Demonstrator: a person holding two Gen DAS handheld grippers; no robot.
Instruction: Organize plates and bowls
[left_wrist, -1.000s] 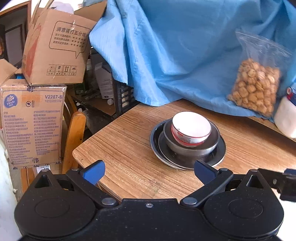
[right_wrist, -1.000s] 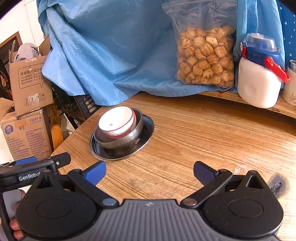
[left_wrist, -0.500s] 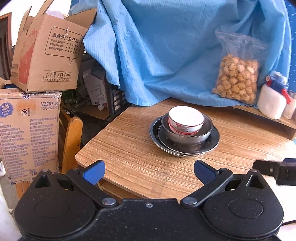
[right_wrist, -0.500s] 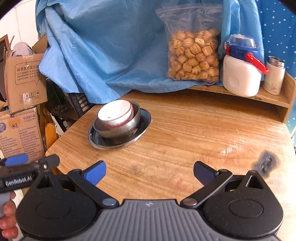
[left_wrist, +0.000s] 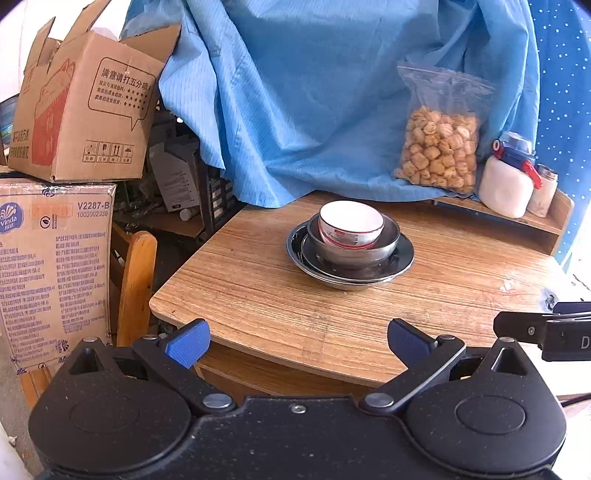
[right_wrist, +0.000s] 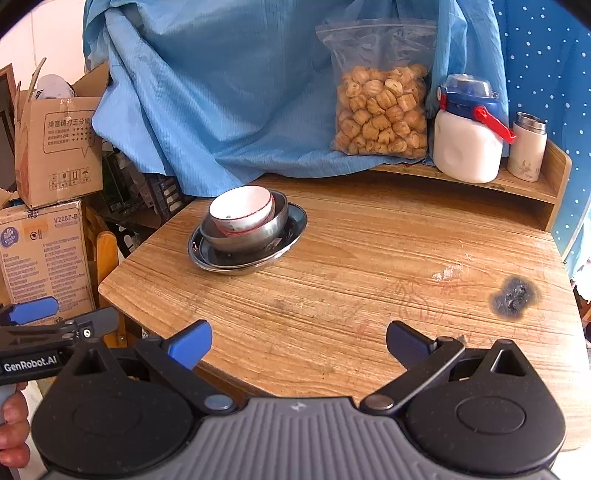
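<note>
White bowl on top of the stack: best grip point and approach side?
Pinch the white bowl at its raised rim, one finger inside and one outside, coming from above on the near right. It sits tilted in the steel bowl, so that rim edge stands clear, likely easiest for the right gripper.

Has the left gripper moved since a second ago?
Yes. The left gripper has backed away from the dish stack; the table edge now shows beyond its fingertips.

A wooden desk is shown. A steel plate is set directly on it near the left edge; a burn mark is seen at right.
</note>
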